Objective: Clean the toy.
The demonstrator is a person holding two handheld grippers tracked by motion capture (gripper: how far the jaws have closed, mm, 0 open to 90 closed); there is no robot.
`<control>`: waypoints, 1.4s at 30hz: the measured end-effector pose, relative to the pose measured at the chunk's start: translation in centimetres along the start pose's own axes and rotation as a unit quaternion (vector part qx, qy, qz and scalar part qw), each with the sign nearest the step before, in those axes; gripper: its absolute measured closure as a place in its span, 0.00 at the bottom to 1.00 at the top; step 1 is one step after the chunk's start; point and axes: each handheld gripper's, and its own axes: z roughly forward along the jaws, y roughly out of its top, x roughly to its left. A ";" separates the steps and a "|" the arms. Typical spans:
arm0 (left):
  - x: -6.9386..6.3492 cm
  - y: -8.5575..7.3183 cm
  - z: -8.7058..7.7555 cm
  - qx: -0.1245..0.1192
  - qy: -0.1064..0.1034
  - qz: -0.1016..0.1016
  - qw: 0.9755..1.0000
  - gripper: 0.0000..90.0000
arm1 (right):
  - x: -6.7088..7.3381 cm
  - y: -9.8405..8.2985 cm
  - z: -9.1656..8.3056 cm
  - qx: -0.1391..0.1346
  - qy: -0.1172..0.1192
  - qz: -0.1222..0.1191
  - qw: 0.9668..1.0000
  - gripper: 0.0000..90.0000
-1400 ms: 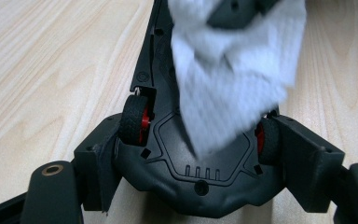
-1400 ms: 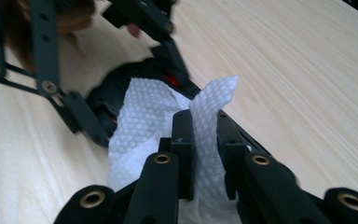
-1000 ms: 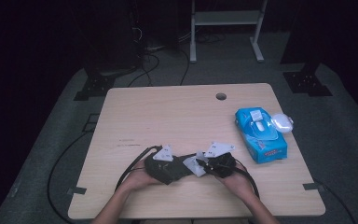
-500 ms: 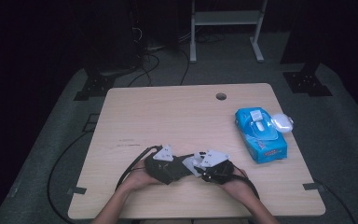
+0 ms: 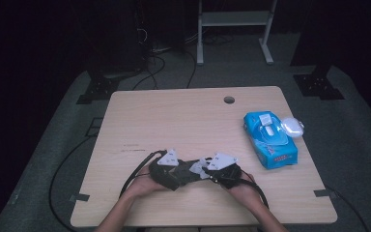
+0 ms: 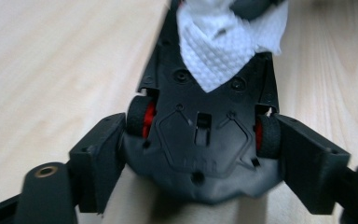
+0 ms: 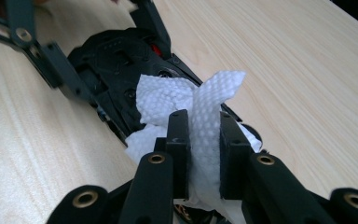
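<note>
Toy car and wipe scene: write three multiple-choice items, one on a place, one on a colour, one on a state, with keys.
1. Where does the blue wipes pack lie?
A. near the table's right edge
B. at the table's left edge
C. on the floor

2. What colour is the wipe?
A. blue
B. white
C. red

3. How does the right gripper stand?
A. wide open
B. shut on nothing
C. shut on the wipe

A: the high view shows it at the right.
B: white against the black toy car.
C: its pads pinch the wipe.

Blue wet-wipe pack (image 5: 269, 139) near table's (image 5: 174, 116) right edge, small white case, perhaps earbuds (image 5: 292, 127), touching it
</note>
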 end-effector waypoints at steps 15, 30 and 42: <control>0.1 -0.3 0.2 0.004 0.002 0.009 1.000 0.24 | 0.0 0.3 0.2 -0.009 0.022 0.036 0.999 0.88; -0.1 -0.2 0.4 0.006 0.002 0.021 1.000 0.28 | -0.3 1.2 0.8 -0.007 0.049 0.043 0.998 0.88; -0.2 -0.3 0.4 0.012 0.004 0.030 0.999 0.29 | 1.0 2.7 1.9 0.009 0.084 0.000 0.996 0.88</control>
